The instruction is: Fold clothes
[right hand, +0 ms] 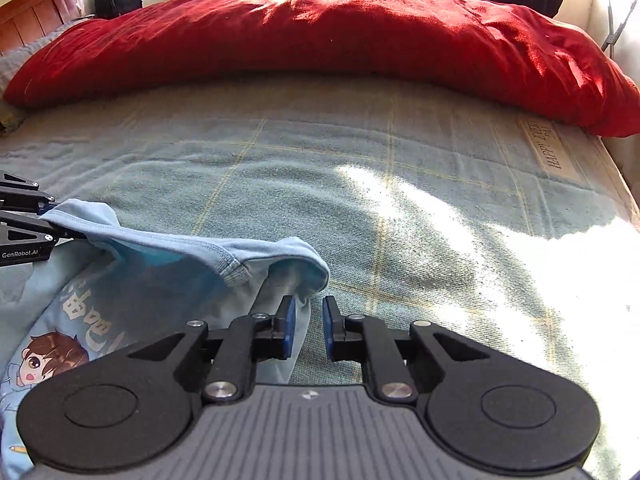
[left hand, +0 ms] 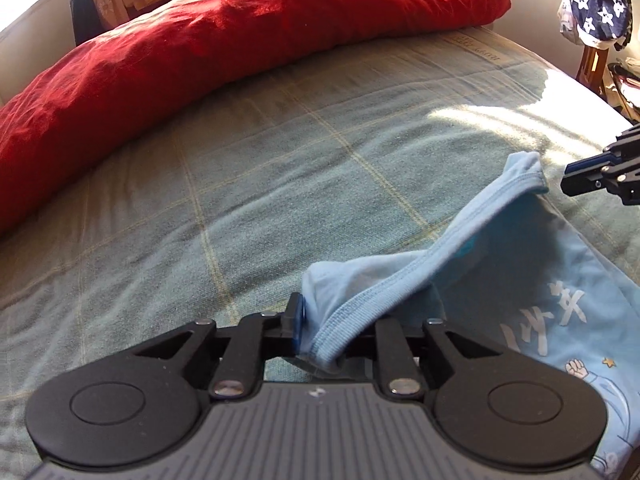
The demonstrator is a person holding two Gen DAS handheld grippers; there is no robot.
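Between both tools [right hand: 308,326], light-blue shirt [right hand: 168,280].

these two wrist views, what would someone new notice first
The big red quilt bunched across the far side of the bed, above the green checked bedspread. Nearer, a light blue cartoon-print shirt lies at the near edge, its neckband draped over the left gripper, while the right gripper stands open beside the cloth.

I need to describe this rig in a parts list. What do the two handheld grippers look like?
Both match. The left gripper and right gripper have matte black linkage arms with silver pivot screws, two round black discs, and a ribbed grey body. The fingers carry blue pads. White "GenRobot.AI" lettering marks the left gripper's side. No cables or sleeves show.
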